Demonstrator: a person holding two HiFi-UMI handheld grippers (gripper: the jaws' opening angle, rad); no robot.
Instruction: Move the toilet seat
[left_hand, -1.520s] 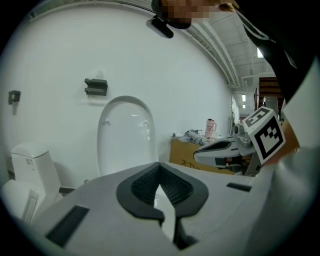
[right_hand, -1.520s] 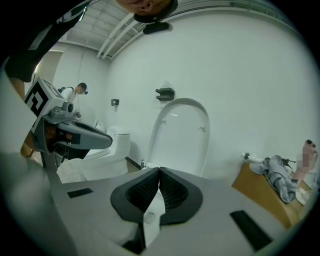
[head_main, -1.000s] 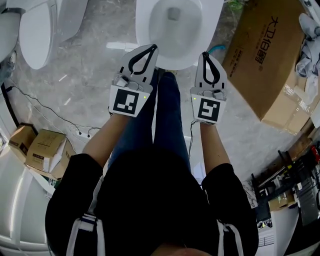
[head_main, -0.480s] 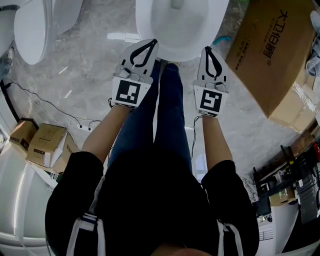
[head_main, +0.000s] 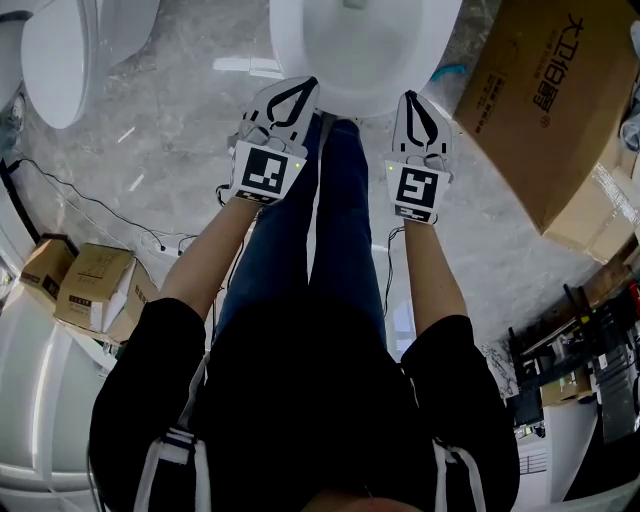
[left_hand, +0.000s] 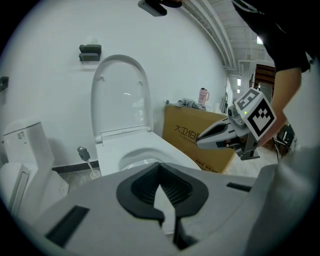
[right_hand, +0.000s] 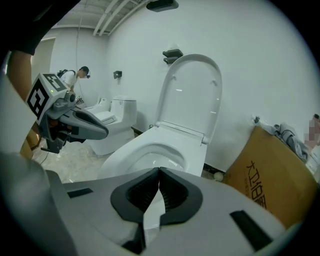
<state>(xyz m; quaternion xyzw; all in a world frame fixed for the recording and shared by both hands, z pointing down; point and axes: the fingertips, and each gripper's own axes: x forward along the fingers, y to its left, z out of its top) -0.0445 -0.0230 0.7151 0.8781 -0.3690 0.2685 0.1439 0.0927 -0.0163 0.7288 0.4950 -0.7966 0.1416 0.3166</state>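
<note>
A white toilet (head_main: 365, 55) stands in front of me, its bowl at the top of the head view. Its lid (left_hand: 120, 95) is raised upright against the wall, and the bowl rim (left_hand: 145, 152) lies open below it. My left gripper (head_main: 305, 85) is shut and empty, with its tip just short of the bowl's front left edge. My right gripper (head_main: 410, 97) is shut and empty at the front right edge. The right gripper view shows the lid (right_hand: 192, 92), the bowl (right_hand: 155, 155) past the shut right gripper (right_hand: 159, 171), and the left gripper (right_hand: 102, 132) beside it. Neither gripper visibly touches the toilet.
A large cardboard box (head_main: 545, 100) stands close on the toilet's right. A second toilet (head_main: 60, 60) is at the left, with small cartons (head_main: 90, 295) and a floor cable (head_main: 100, 215) nearer me. A toilet brush (left_hand: 85, 155) stands by the wall. A person (right_hand: 75, 77) works far off.
Both grippers have sunk lower and now sit closer to the bowl's front rim. The jaws stayed shut on both. The toilet itself has not moved.
</note>
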